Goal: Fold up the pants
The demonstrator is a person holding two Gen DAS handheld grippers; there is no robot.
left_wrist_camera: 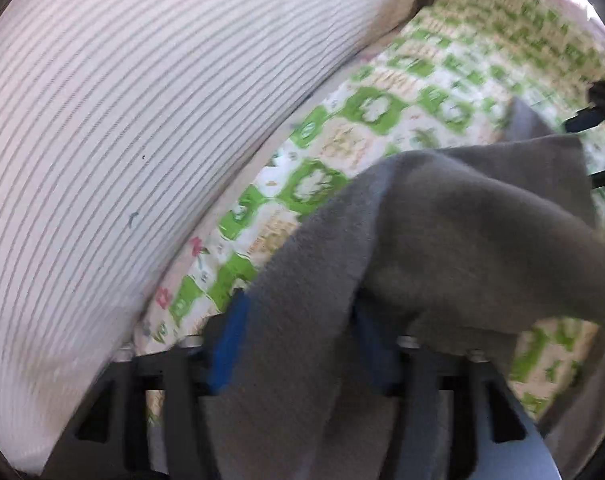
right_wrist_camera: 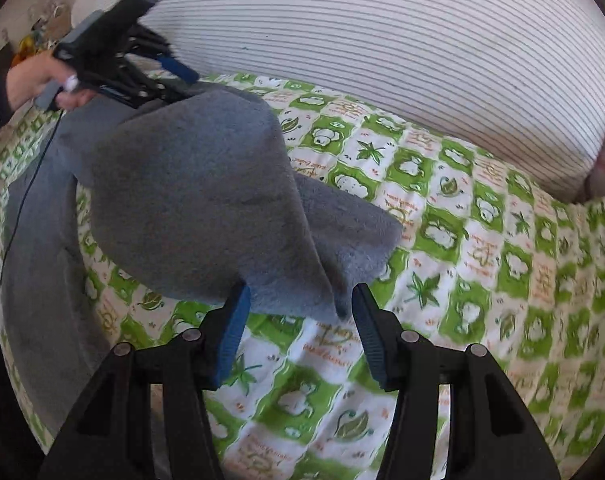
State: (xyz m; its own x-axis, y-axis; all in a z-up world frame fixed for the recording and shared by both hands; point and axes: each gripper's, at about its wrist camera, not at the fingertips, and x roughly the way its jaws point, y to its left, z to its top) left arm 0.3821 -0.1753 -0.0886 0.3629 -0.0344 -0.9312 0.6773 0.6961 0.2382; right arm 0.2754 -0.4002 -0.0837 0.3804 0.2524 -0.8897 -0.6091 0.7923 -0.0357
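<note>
The grey pants (right_wrist_camera: 190, 200) lie bunched on the bed (right_wrist_camera: 482, 280), long axis running from upper left to lower centre. The right tool (right_wrist_camera: 298, 312) stands half open, a fold between its pads, unpinched. The left tool (right_wrist_camera: 170, 76), upper left, gapes wide, cloth draped loosely through it.

we see the right gripper (right_wrist_camera: 300, 304) pointing steeply down, its blue-padded jaws parted and pressing on nothing. the left gripper (right_wrist_camera: 174, 80) is also tilted down with jaws spread wide, grey cloth draped loose between them. a bare hand (right_wrist_camera: 42, 80) grips the left gripper's handle.
</note>
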